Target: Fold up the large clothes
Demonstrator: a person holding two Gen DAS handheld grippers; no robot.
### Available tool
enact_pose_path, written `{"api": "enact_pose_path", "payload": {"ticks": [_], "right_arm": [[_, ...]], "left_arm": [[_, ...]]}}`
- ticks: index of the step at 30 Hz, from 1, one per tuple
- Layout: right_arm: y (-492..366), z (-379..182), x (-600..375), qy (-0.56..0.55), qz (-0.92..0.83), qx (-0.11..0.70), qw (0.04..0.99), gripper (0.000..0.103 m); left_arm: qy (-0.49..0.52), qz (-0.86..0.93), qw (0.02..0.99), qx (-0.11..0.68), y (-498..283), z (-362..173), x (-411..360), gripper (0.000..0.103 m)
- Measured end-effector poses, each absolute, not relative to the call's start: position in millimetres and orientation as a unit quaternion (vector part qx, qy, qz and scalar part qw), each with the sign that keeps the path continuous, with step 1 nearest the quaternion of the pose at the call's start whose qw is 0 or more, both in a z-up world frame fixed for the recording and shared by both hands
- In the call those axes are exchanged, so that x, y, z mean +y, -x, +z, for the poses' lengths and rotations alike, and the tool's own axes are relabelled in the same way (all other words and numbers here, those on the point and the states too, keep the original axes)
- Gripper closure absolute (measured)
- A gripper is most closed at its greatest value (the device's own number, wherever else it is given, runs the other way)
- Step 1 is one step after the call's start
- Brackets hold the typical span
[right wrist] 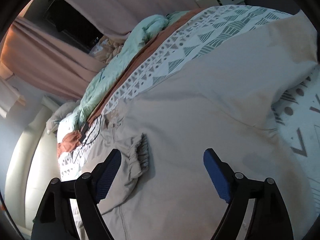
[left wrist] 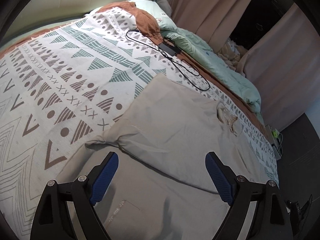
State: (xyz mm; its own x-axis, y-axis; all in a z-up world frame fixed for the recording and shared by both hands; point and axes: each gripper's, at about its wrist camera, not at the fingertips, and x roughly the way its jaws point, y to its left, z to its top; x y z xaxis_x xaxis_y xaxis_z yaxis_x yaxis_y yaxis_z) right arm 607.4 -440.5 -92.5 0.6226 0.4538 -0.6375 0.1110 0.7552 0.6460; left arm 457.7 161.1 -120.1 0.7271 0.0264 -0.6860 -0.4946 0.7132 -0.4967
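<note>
A large beige jacket [left wrist: 170,132] lies spread on the patterned bedspread [left wrist: 60,80], partly folded, with its collar opening [left wrist: 228,116] toward the right. My left gripper [left wrist: 162,160] is open and empty, hovering just above the jacket's lower part. In the right wrist view the same jacket [right wrist: 200,110] fills the middle, and a sleeve with a grey ribbed cuff [right wrist: 143,152] is folded onto the body. My right gripper [right wrist: 162,158] is open and empty above the jacket, its left finger beside the cuff.
A black charger with a looped cable [left wrist: 170,49] lies on the bedspread beyond the jacket, also in the right wrist view [right wrist: 86,132]. A mint duvet [left wrist: 230,70] and an orange blanket [left wrist: 146,22] are bunched along the far side. Curtains [left wrist: 210,4] hang behind the bed.
</note>
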Motion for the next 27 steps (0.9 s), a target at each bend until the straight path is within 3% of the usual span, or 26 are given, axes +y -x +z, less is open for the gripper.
{"api": "enact_pose_path", "payload": {"ticks": [8,27], "right_arm": [[-596,-85,-536,-0.344,-0.01,0.37,0.863,0.02],[-610,-140,-673,-0.415,-0.079,0.321,0.848,0.052]], "left_arm": [[0.337,0.135,0.873,0.327,-449,-109,145,0.014],[0.306,0.133,0.882,0.333,-458,-107,112,0.014]]}}
